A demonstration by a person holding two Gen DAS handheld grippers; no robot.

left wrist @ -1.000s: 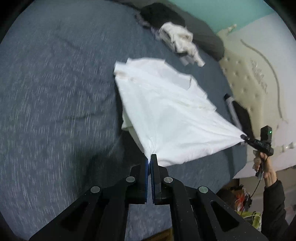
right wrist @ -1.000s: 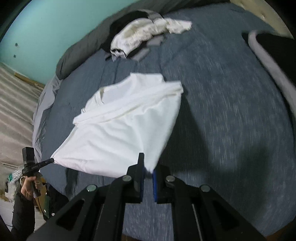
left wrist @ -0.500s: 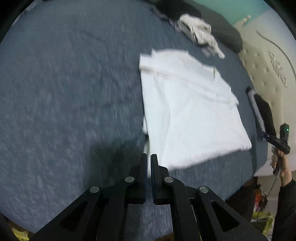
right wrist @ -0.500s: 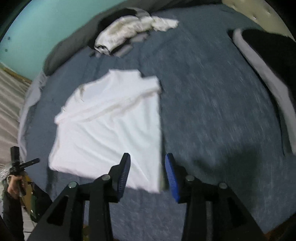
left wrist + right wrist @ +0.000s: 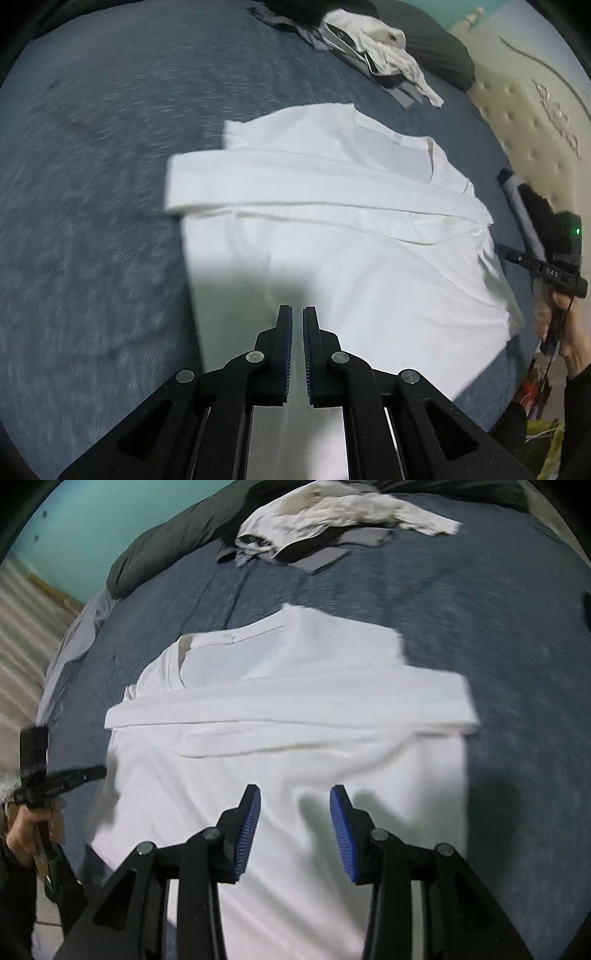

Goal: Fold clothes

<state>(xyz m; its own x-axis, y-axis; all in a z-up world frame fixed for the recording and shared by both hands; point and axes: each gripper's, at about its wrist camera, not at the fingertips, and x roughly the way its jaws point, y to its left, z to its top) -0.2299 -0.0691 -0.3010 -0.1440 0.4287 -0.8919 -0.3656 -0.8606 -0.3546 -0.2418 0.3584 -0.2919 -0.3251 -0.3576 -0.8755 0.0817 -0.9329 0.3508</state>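
**Shirt laid flat on the bed, both grippers clear of it**

The white shirt [image 5: 332,236] lies spread on the blue bedcover [image 5: 92,184], sleeves folded across the chest, collar toward the far pile of unfolded clothes [image 5: 376,51]. This placement suits a further fold of the body.

The left gripper [image 5: 297,325] hangs over the hem, jaws nearly pressed together and pinching nothing. The right gripper [image 5: 295,805] hangs over the hem too, jaws spread, no cloth between them. Judgement: the hem corners must be taken up for the next fold.
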